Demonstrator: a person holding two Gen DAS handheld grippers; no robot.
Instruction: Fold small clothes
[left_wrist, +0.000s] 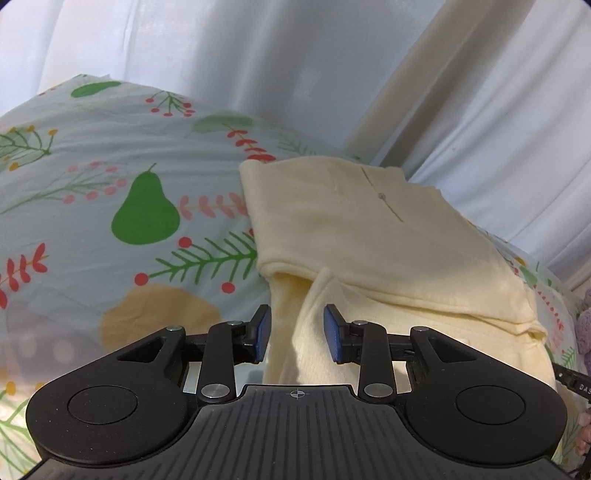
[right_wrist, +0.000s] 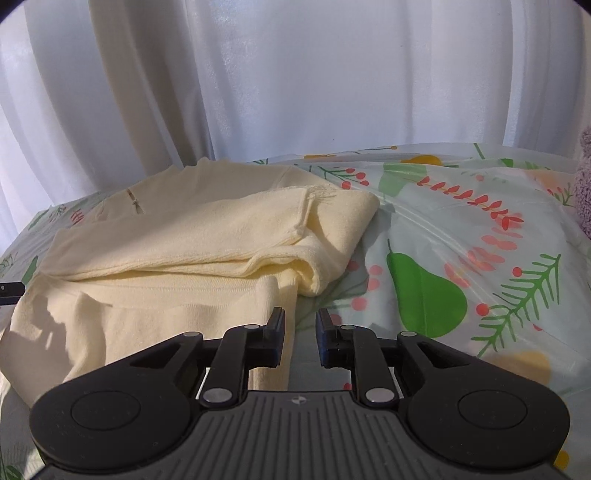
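A pale yellow garment (left_wrist: 369, 236) lies partly folded on the patterned bed sheet (left_wrist: 92, 184), with one layer turned over another. My left gripper (left_wrist: 297, 332) is open, its blue pads (left_wrist: 263, 334) on either side of a raised fold at the garment's near left edge, holding nothing. The garment (right_wrist: 184, 243) also shows in the right wrist view, at the left. My right gripper (right_wrist: 301, 336) is open and empty, just beyond the garment's near right edge, over the sheet (right_wrist: 461, 221).
White curtains (right_wrist: 295, 74) hang behind the bed. A fuzzy lilac item (right_wrist: 583, 184) sits at the far right edge. The tip of the other gripper (right_wrist: 11, 290) shows at the left edge of the right wrist view.
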